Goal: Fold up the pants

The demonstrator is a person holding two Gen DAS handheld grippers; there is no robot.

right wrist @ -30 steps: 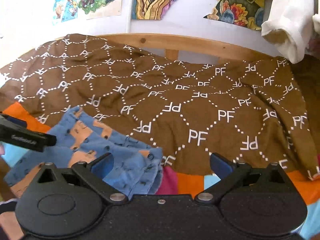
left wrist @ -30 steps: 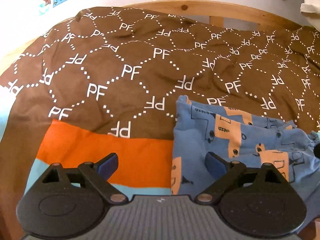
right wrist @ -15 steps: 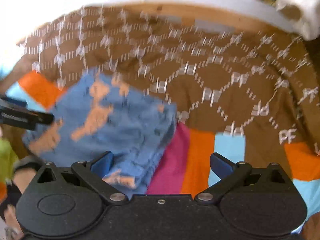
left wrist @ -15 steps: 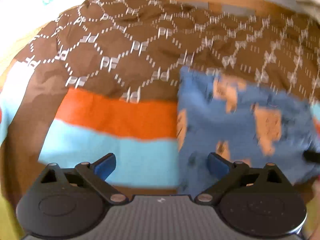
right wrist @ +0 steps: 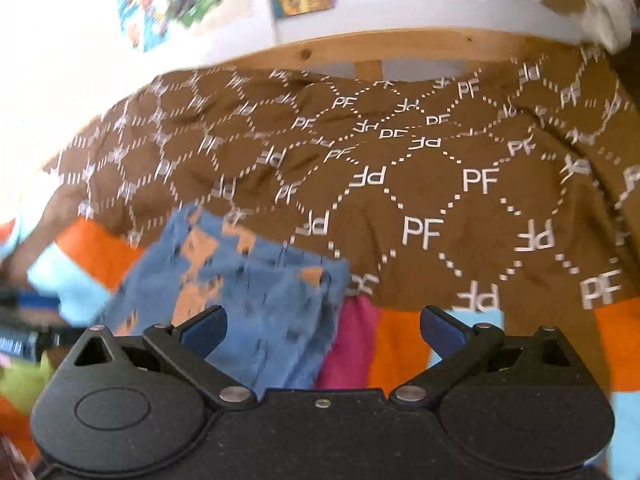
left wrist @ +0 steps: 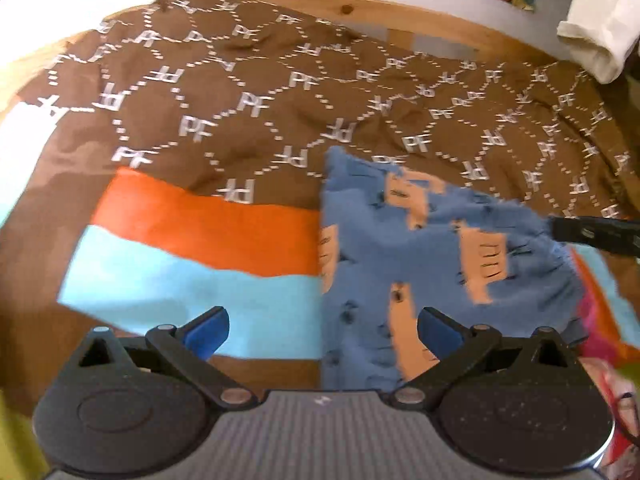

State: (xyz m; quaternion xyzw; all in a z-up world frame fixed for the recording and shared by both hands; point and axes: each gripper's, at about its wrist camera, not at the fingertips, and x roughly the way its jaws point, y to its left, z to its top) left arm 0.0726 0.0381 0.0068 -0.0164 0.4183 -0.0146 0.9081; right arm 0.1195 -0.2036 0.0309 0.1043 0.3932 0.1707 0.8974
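Note:
The blue pants [left wrist: 420, 248] with orange patches lie folded in a compact stack on the bed. In the left wrist view they sit ahead and right of my left gripper [left wrist: 322, 332], which is open and empty, its right finger over their near edge. The right gripper's black finger [left wrist: 592, 232] reaches to the pants' right edge. In the right wrist view the pants [right wrist: 248, 288] lie ahead on the left. My right gripper [right wrist: 322, 332] is open, its left finger above them, nothing pinched. The left gripper [right wrist: 24, 332] shows blurred at the left edge.
A brown cover [left wrist: 260, 112] printed with white letters spreads over the far half of the bed. Beneath it lies a striped blanket [left wrist: 180, 280] in orange, light blue and pink. A wooden bed rail [right wrist: 400, 48] and a white wall with posters stand behind. A white cloth [left wrist: 600, 32] hangs at upper right.
Both grippers have drawn back from the pants, so more striped blanket shows in front. Both stayed open. The pants lie where they were.

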